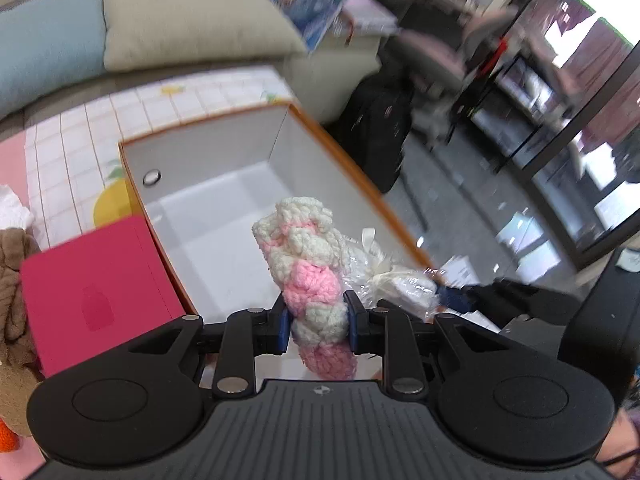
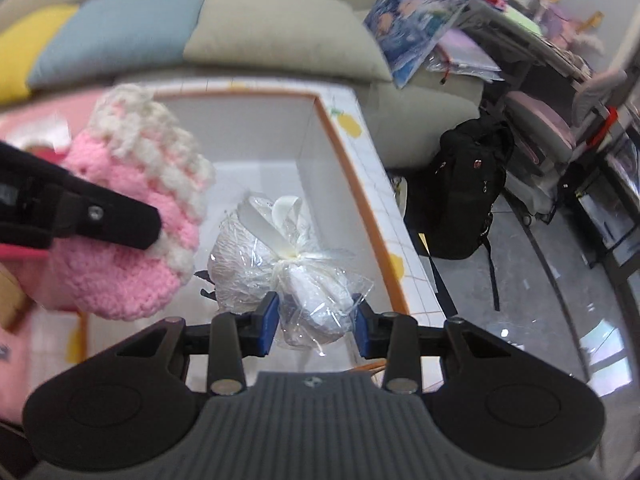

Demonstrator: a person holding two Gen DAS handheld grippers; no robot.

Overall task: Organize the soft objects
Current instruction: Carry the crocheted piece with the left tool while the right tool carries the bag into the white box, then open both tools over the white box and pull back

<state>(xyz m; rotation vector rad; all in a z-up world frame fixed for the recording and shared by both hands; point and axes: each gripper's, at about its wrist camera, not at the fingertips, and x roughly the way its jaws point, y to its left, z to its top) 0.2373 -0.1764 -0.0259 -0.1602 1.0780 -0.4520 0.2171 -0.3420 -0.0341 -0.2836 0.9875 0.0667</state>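
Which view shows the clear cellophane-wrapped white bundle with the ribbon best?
The right wrist view: the cellophane-wrapped white bundle sits centred with its ribbon visible. In the left wrist view the bundle is partly hidden behind the pink and white crocheted piece.

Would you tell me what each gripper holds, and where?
Left gripper pinches the pink-and-white crocheted piece near its lower end; right gripper holds the cellophane-wrapped bundle by its lower part.
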